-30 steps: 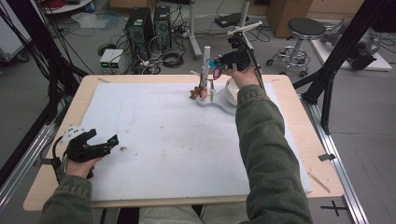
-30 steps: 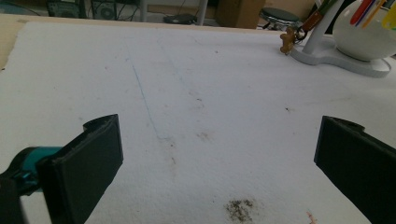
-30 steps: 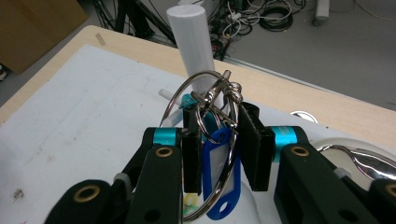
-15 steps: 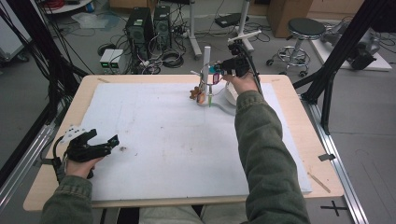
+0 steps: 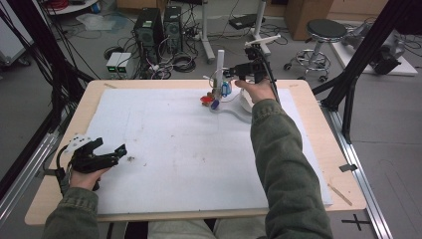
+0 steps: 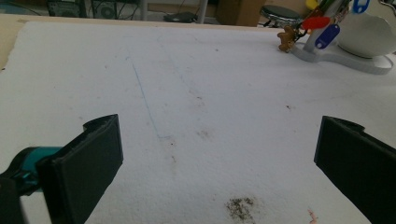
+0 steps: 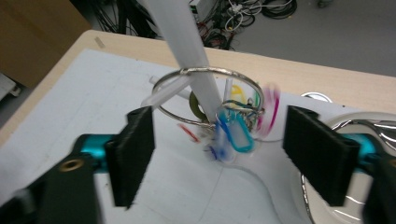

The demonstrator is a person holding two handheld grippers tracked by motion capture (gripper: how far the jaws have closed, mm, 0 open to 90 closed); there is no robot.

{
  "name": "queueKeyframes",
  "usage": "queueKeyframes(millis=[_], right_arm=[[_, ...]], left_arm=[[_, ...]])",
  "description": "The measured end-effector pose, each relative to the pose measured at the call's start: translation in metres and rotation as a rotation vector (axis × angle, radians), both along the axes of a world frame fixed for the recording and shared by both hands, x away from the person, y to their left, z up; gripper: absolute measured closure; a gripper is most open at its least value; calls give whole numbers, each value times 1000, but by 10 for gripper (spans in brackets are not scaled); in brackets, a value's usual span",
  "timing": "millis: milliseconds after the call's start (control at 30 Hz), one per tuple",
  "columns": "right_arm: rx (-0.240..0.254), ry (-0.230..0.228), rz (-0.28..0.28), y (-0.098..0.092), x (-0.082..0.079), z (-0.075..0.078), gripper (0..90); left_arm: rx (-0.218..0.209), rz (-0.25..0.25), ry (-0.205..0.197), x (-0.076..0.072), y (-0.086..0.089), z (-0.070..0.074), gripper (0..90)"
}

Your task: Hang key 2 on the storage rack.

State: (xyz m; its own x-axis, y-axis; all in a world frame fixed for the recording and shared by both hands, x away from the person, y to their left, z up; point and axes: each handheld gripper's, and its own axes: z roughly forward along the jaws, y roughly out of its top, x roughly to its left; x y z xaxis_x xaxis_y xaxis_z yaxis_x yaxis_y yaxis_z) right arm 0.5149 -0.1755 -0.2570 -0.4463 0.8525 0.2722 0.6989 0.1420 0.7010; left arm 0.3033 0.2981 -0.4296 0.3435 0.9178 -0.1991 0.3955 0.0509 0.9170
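Two hand-held grippers are at work in the high view. The right hand-held gripper (image 5: 230,74) is up at the far edge of the counter (image 5: 308,124), right at the white stand (image 5: 220,62) where a bunch of coloured key tags (image 5: 219,94) hangs. Its jaws have just been opening. The left hand-held gripper (image 5: 119,151) sits low at the near left, on the white mat (image 5: 174,149), well apart from the stand.

Left gripper view: both black jaws are spread wide, nothing between them, just bare mat with a dirty smudge (image 6: 240,207) near the bottom. The stand's base (image 6: 345,56) and a red and a blue tag (image 6: 327,35) are way off at the top right.

Right gripper view: jaws spread apart, pads not pressing on anything. Between them, a bit farther off, hangs a metal ring (image 7: 205,95) looped around the white post (image 7: 187,42), with a blue tag (image 7: 236,135) and other coloured tags dangling from it, kinda blurry. A shiny round dish (image 7: 355,130) is at the right edge.
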Motion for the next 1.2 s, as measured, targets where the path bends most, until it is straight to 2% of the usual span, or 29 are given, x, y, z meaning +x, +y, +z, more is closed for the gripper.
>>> queueKeyframes(millis=[33,67,100,167,300,367,433,533,667,867,933,1000,1200], right_arm=[[8,-1,12,0,0,0,111],[12,1,24,1,-1,0,99],[6,-3,34,1,-2,0,95],[-11,-8,47,3,-5,1,8],[18,-79,67,-4,-15,1,8],[11,-64,64,-8,-17,-2,8],[-32,-49,69,-11,-18,-3,7],[-59,-60,78,-12,-24,0,8],[-58,-82,80,-14,-31,0,8],[-52,-66,74,-25,-38,-18,8],[-66,-61,75,-27,-40,-23,8],[-109,-57,77,-27,-42,-27,8],[-100,-49,75,-35,-49,-36,8]], left_arm=[[-1,1,-1,0,0,0,16],[0,0,0,0,0,0,17],[1,1,1,0,0,0,16],[4,1,4,0,0,0,16],[4,-1,6,-1,1,0,16],[4,-1,7,-1,1,0,17],[4,2,5,-1,2,1,17],[5,3,5,-1,2,0,17],[6,2,3,-1,2,0,17],[4,2,3,-1,2,0,17],[0,3,2,-1,1,0,16],[0,3,2,-1,1,0,16],[1,6,2,0,2,0,16]])
